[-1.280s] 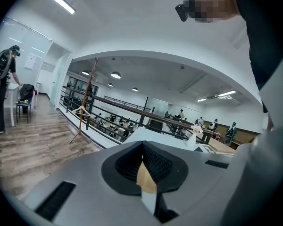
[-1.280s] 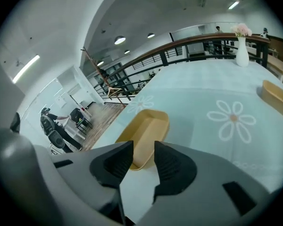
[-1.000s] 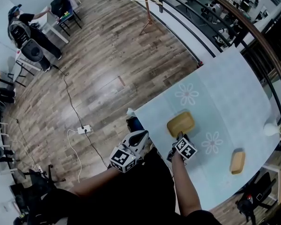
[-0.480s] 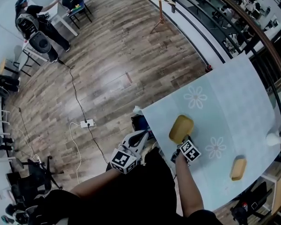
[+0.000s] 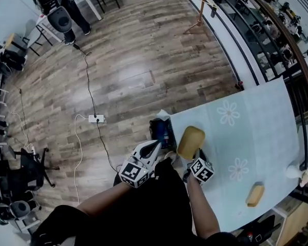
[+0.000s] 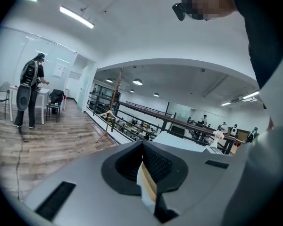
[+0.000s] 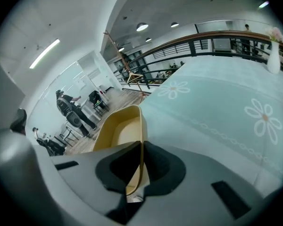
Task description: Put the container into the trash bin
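Observation:
A tan oblong container (image 5: 191,139) hangs over the left edge of the pale green flowered table (image 5: 246,132). My right gripper (image 5: 193,155) is shut on its near wall. In the right gripper view the container (image 7: 117,132) tilts up and away, its thin wall pinched in my right gripper (image 7: 141,145). A dark blue trash bin (image 5: 161,131) with a white liner edge stands on the floor just left of the container, beside the table's corner. My left gripper (image 5: 153,148) hovers near the bin; its jaws (image 6: 142,147) look shut, with only a pale sliver in the slit.
A second tan container (image 5: 255,195) lies near the table's front right. A white vase (image 5: 293,171) stands at the right edge. A power strip and cable (image 5: 96,119) lie on the wooden floor to the left. A railing (image 5: 256,29) runs behind the table.
My right gripper has carried the container left, from the table's middle to its left edge beside the bin. The left gripper has hardly moved.

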`<action>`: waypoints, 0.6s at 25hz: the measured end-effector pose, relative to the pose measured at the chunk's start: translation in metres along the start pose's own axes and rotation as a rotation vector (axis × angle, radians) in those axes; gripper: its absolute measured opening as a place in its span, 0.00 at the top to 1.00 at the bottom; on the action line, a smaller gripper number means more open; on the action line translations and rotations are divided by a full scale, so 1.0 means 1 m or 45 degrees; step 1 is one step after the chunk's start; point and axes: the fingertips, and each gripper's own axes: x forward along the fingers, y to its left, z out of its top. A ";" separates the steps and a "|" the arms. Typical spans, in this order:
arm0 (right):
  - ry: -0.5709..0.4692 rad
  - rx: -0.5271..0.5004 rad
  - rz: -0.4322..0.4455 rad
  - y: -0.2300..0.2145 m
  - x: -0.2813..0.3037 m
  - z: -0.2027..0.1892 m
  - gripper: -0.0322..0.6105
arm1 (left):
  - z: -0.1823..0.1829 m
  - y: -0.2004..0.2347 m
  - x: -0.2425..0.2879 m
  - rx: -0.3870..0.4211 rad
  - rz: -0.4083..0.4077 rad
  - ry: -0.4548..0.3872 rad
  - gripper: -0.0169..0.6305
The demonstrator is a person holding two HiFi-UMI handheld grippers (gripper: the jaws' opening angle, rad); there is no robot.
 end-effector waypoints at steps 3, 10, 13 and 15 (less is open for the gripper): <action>0.061 -0.110 0.071 0.039 0.008 -0.022 0.88 | -0.009 0.021 -0.024 -0.040 0.063 -0.021 0.95; 0.160 -0.337 0.149 0.106 0.030 -0.069 0.88 | -0.034 0.063 -0.076 -0.123 0.161 -0.025 0.95; 0.223 -0.420 0.172 0.132 0.050 -0.084 0.88 | -0.042 0.082 -0.089 -0.163 0.212 -0.015 0.95; 0.256 -0.462 0.187 0.146 0.064 -0.095 0.88 | -0.047 0.095 -0.095 -0.197 0.241 -0.009 0.95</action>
